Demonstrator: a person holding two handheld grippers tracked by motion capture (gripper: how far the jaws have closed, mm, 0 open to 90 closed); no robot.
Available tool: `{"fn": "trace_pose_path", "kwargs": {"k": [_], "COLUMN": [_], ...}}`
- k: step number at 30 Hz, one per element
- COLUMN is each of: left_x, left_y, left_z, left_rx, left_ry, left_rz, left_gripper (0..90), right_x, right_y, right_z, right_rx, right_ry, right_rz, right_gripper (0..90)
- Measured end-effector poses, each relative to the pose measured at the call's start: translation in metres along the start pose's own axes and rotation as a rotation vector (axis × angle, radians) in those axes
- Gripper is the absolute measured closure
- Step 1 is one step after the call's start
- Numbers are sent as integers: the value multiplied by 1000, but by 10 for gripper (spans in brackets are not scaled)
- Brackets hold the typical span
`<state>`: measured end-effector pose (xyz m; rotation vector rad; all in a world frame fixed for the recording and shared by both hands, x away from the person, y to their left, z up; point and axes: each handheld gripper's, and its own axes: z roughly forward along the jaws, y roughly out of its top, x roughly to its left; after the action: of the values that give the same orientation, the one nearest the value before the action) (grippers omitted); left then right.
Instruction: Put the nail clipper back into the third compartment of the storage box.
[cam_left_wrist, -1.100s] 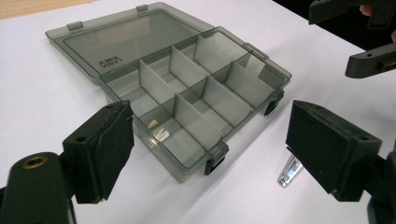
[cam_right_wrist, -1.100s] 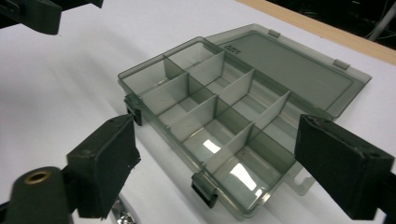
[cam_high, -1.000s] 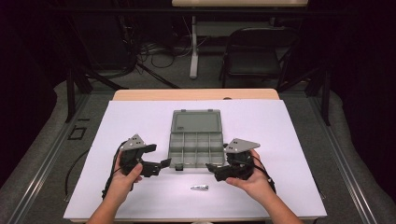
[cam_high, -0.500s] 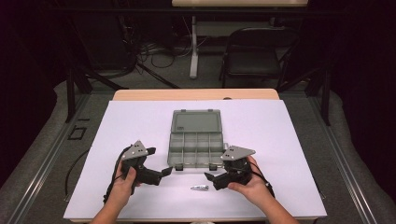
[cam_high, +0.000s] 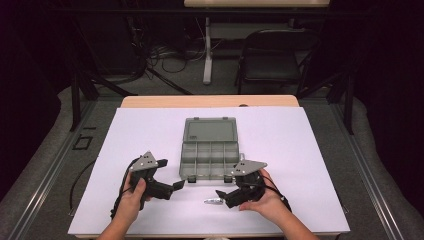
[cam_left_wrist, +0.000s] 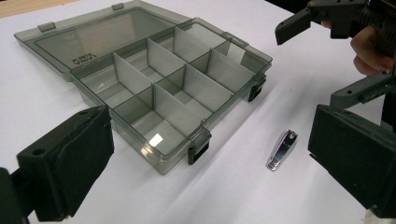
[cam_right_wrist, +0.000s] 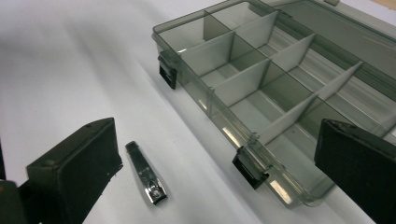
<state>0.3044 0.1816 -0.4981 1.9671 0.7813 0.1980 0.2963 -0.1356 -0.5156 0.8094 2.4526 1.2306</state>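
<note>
A smoke-grey compartment box lies open on the white table cover, its lid folded flat behind it and its compartments empty. A small metal nail clipper lies on the cover just in front of the box. My left gripper is open, left of the box's front corner. My right gripper is also open, just right of the clipper. In the left gripper view the clipper lies between the jaws, nearer the right one, beside the box. In the right gripper view the clipper lies beside the left jaw.
The white cover spreads wide on both sides of the box. A wooden table edge shows behind it. A dark chair and floor cables stand beyond the table.
Both grippers have drawn back toward the table's front edge and turned inward. The right one now sits lower, close beside the nail clipper.
</note>
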Motion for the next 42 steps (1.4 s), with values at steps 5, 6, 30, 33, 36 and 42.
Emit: {"fn": "trace_pose_path", "kwargs": {"k": [5, 6, 30, 33, 36, 42], "left_x": [1, 1, 3, 3, 3, 4], "left_y": [0, 0, -1, -1, -1, -1], "left_z": [0, 0, 0, -1, -1, 0], "left_rx": [0, 0, 4, 5, 5, 9], "left_ry": [5, 5, 5, 7, 7, 9], "left_rz": [-5, -5, -7, -8, -8, -6], "left_gripper": [4, 4, 3, 4, 4, 3], "right_x": [4, 5, 12, 14, 16, 17], "right_y": [1, 1, -3, -5, -6, -10], "right_z": [3, 4, 16, 19, 20, 25], "right_rx": [17, 21, 70, 96, 125, 171], "right_ry": [12, 18, 81, 82, 89, 114], "right_rz": [-32, -31, -120, -156, -158, -167], "right_gripper": [87, 107, 427, 437, 449, 553]}}
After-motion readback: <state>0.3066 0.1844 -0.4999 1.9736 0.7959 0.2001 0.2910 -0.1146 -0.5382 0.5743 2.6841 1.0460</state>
